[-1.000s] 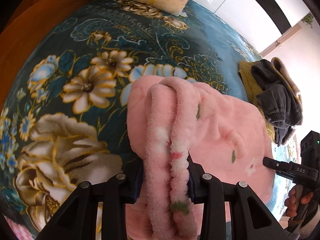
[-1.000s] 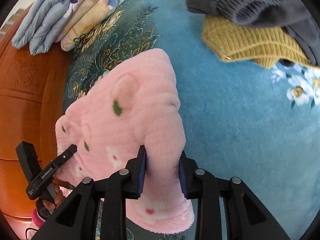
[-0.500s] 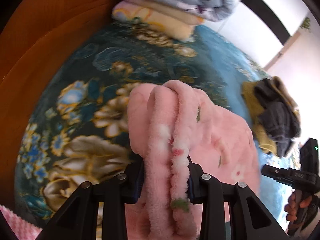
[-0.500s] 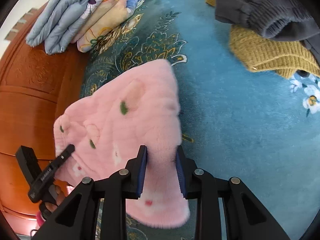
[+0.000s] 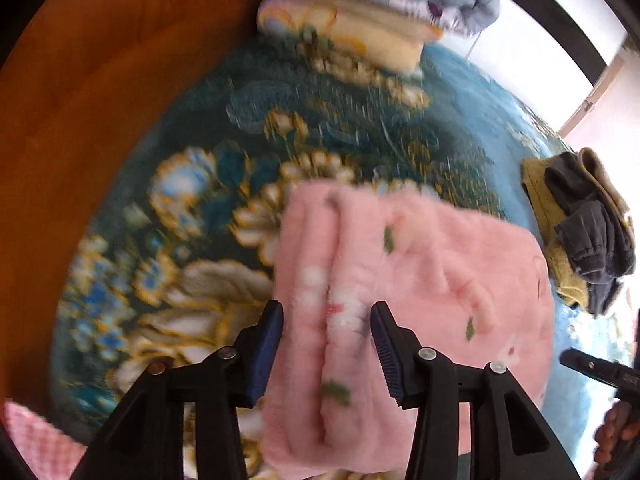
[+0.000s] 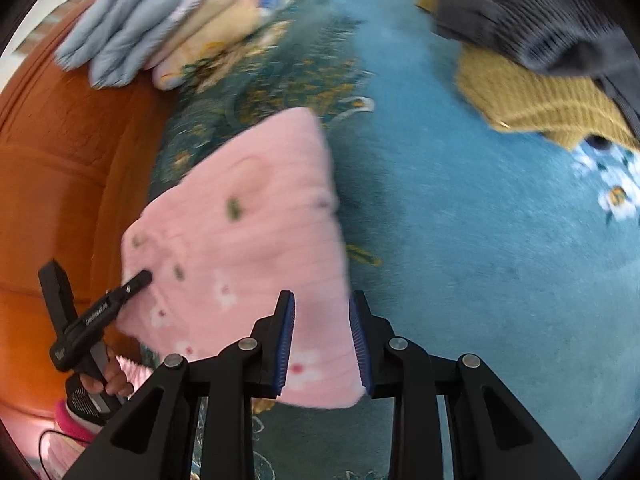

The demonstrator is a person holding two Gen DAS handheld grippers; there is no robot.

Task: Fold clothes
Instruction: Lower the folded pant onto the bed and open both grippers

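Observation:
A fluffy pink garment (image 5: pixel 420 292) with small flower and leaf marks lies folded on the teal floral bedspread (image 5: pixel 224 216); it also shows in the right wrist view (image 6: pixel 248 240). My left gripper (image 5: pixel 326 344) stands open around the garment's left folded edge, pads apart from the cloth. My right gripper (image 6: pixel 322 340) is open around the garment's right near corner. The left gripper (image 6: pixel 136 280) shows in the right wrist view, and the right gripper's tip (image 5: pixel 588 364) in the left wrist view. Both views are motion-blurred.
A pile of grey and mustard clothes (image 5: pixel 580 232) lies to the right, also in the right wrist view (image 6: pixel 532 56). Folded quilts (image 5: pixel 376 4) are stacked at the bed's head beside the orange wooden headboard (image 5: pixel 100 92). Bare teal bedspread (image 6: pixel 480 248) lies right of the garment.
Both grippers have opened and let go of the pink garment, which now lies flatter on the bed. Both cameras have pulled back and tilted.

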